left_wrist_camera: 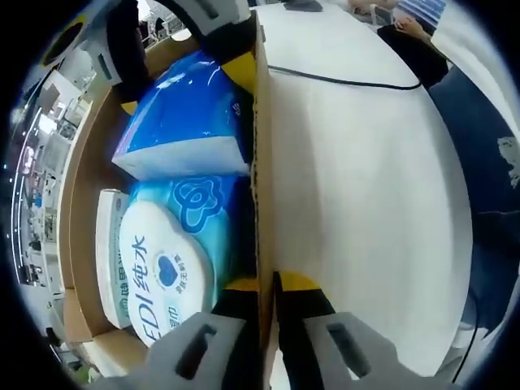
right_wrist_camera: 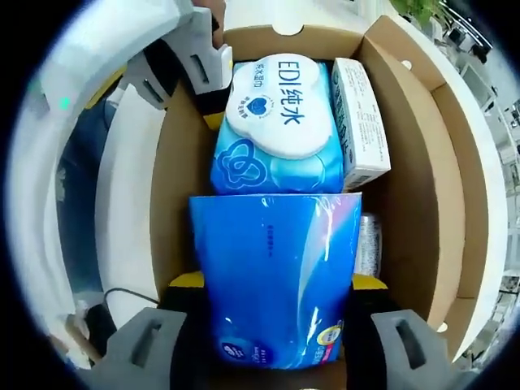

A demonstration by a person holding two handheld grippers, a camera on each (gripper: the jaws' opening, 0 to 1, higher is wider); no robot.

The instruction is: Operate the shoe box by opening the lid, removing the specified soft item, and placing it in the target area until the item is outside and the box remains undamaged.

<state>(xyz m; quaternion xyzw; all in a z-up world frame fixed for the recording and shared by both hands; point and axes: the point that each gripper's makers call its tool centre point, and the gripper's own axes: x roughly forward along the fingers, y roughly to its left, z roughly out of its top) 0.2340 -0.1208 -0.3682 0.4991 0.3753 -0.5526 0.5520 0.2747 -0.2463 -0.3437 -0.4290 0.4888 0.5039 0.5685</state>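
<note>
While astride blue pack — right gripper.

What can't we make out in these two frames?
- Silver item in the right gripper view: wedged behind the blue tissue pack, too little showing to name.
- Pack's lower end: cut off at the frame bottom between the right gripper jaws; pad contact is not visible.
- Left gripper in the left gripper view: jaws straddle the box wall; the actual grip point is hidden.
- White carton: print too small to read.
</note>
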